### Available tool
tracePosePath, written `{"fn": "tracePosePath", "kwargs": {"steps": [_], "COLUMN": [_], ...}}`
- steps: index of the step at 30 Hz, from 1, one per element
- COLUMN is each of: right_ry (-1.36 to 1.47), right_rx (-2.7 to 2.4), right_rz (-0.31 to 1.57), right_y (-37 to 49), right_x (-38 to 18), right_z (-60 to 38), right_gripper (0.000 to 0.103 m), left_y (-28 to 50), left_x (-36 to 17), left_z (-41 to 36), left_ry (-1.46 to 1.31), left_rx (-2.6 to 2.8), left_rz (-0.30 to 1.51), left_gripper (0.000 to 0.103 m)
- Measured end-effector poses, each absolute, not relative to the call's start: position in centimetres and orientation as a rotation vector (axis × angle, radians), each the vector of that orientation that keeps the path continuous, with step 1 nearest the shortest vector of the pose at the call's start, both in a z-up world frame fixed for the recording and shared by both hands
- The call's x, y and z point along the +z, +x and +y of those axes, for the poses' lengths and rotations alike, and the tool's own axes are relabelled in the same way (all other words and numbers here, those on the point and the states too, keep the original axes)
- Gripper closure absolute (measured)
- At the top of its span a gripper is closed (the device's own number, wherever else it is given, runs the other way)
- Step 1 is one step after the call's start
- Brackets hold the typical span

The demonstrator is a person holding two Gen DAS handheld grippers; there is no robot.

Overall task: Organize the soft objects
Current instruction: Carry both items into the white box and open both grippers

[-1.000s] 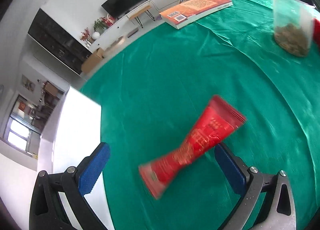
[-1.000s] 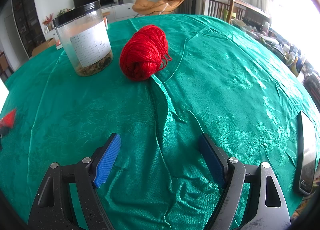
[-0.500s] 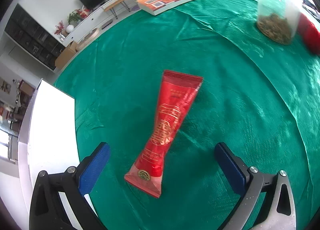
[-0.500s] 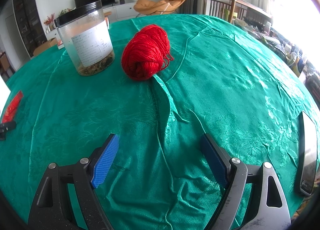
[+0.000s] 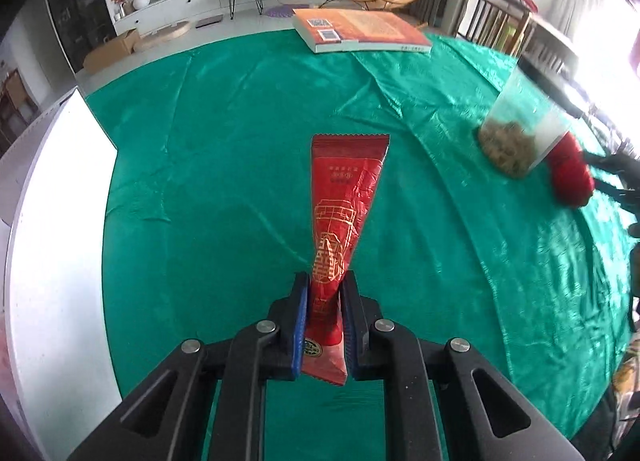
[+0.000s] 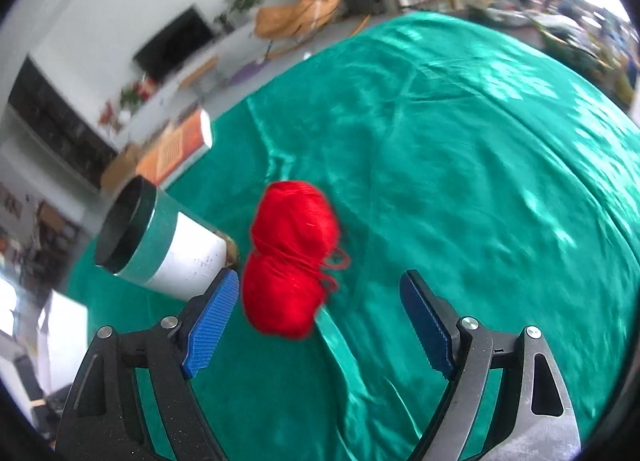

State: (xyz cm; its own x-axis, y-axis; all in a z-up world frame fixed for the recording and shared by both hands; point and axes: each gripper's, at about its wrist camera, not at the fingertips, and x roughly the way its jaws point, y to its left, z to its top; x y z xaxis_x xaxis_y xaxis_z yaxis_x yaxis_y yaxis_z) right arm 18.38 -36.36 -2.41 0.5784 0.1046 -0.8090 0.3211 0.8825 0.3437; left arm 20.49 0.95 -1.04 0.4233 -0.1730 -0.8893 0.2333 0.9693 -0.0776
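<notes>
Two grippers are at work over a table (image 5: 224,165) draped in green cloth. The left gripper (image 5: 325,293) points across the table toward its far edge, and its blue pads are closed tight on the near end of one red pouch (image 5: 344,197). The pouch's sealed far end fans out wide ahead of the fingers, and its body is crumpled where the pads pinch it. Gold line art and some printed characters cover the pouch, with a round seal near the gripped end; none of the writing can be read.

The right gripper (image 6: 320,313) is tilted down toward the cloth with its jaws spread wide. One ball of red yarn (image 6: 292,261) lies on the cloth just ahead of the gap between the pads, nearer the left pad (image 6: 210,321); whether that pad touches it cannot be told. A loose strand curls off the yarn's right side.

One clear jar (image 6: 172,245) with a dark lid and a white label stands just beside the yarn; the label's print is too blurred to read. In the left view it holds brownish bits at the bottom. One orange book (image 5: 360,31) lies at the far edge, with two square codes on its cover.
</notes>
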Motion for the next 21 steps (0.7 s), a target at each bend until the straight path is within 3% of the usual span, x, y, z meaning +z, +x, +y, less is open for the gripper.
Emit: {"fn": "tracePosePath", "kwargs": {"steps": [1,2,3,6,12,16,21], "right_ry": [0.469,0.44,0.431,0.443,0.278,0.181,0.23], "right_rx": [-0.113,-0.102,-0.085,-0.148,-0.108,0.091,0.506], "right_rz": [0.993,1.045,1.079,1.01,0.805,0.777,0.796], "right_y": [19.7,20.9,21.5,21.4,19.3,16.8,13.8], "right_x": [-3.2,-4.2,-4.9,-3.0,7.5,12.4,14.4], "right_z": [-35.9,-35.3,-35.1,-35.6,-33.0,-25.0,-9.7], "right_gripper": [0.021,0.046,0.063,0.062,0.062,0.062,0.062], "left_y": [20.4,20.4,20.3,20.3,18.7,15.7,10.9], "left_x": [-0.8,-0.5,-0.1,1.4,6.5,10.1,12.4], "left_z": [1.1,1.4,1.8,2.8,6.1,11.3,20.1], "left_ry": [0.042,0.013,-0.011,-0.081,-0.209,-0.227,-0.177], "left_rx": [-0.258,-0.266,-0.273,-0.295,-0.335,-0.311,-0.108], "left_rz": [1.101,1.093,1.084,1.05,0.943,0.889,0.889], "left_gripper": [0.088,0.088,0.088,0.088,0.088,0.088,0.088]}}
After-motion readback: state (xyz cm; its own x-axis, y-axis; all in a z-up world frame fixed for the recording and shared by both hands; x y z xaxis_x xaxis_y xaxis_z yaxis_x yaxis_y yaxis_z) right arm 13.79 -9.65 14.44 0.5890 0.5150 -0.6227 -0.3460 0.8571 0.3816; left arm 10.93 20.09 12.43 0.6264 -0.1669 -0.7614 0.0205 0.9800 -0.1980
